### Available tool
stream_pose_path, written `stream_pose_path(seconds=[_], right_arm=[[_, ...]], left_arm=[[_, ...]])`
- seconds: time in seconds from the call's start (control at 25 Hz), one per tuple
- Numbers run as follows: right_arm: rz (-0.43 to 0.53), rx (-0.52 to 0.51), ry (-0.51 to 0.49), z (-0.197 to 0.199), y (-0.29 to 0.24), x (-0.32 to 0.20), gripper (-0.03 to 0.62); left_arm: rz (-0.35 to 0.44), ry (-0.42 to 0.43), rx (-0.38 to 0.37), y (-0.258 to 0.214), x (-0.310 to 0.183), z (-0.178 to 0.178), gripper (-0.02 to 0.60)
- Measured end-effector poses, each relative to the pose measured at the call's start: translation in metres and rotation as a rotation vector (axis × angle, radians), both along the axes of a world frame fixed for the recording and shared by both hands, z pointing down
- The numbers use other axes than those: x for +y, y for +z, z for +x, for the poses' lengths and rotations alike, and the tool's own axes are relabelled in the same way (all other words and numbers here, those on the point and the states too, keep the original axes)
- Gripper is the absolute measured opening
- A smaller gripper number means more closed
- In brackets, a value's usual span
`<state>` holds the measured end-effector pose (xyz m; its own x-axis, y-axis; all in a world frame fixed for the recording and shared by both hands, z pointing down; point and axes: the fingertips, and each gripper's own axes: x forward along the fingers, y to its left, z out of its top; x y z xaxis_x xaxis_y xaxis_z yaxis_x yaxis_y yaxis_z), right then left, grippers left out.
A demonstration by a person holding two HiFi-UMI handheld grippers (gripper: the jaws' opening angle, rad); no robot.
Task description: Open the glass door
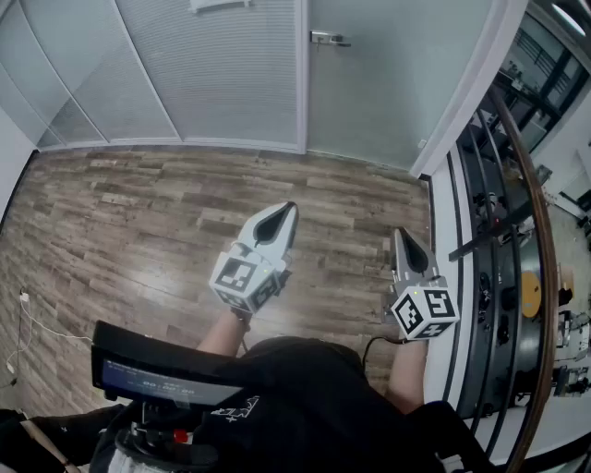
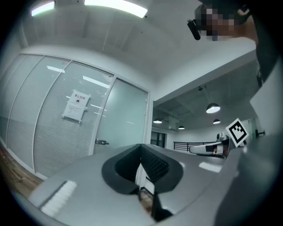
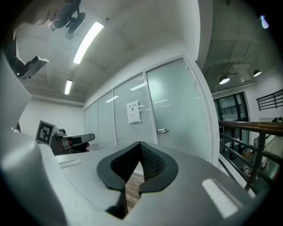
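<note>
At the bottom of the head view, the person's dark sleeves and torso fill the lower centre. Just above, the left gripper [image 1: 284,214] sits at centre frame and the right gripper [image 1: 404,238] to its right, both over the wood floor [image 1: 138,222]. Each has its jaws pressed together with nothing between them. A railing [image 1: 534,185] curves down the right edge. Farthest off, at upper centre, the glass door [image 1: 369,83] stands closed in its frame, its handle [image 1: 328,39] near the top edge, well apart from both grippers. A paper notice [image 1: 220,5] hangs on the frosted panel to its left.
</note>
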<state>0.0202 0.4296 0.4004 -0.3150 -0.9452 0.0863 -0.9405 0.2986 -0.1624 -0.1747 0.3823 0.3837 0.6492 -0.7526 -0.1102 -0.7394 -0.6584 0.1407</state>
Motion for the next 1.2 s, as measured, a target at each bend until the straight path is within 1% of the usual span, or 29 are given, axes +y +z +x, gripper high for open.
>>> stream_pose_path(seconds=[0.4,0.64,0.88,1.08,1.2], right_arm=[[-0.010,0.003,-0.014,0.005,0.004,-0.006,0.002],[-0.015,-0.008,-0.049,0.005,0.008,-0.008,0.003],[-0.018,-0.055,-0.041,0.025,0.008,-0.004,0.003],[-0.034,-0.030,-0.069,0.016,0.016,-0.011,0.003],[-0.036,-0.025,-0.072,0.014,0.014,-0.012,0.003]], left_arm=[[-0.009,-0.008,0.001,0.002,-0.006,0.007,0.000],[-0.008,-0.020,0.009,0.003,-0.007,0.010,0.000],[-0.018,0.004,0.004,0.003,0.003,0.028,0.000],[-0.034,-0.020,0.014,0.007,0.000,0.017,0.000],[-0.032,-0.030,0.005,0.010,-0.001,0.011,0.000]])
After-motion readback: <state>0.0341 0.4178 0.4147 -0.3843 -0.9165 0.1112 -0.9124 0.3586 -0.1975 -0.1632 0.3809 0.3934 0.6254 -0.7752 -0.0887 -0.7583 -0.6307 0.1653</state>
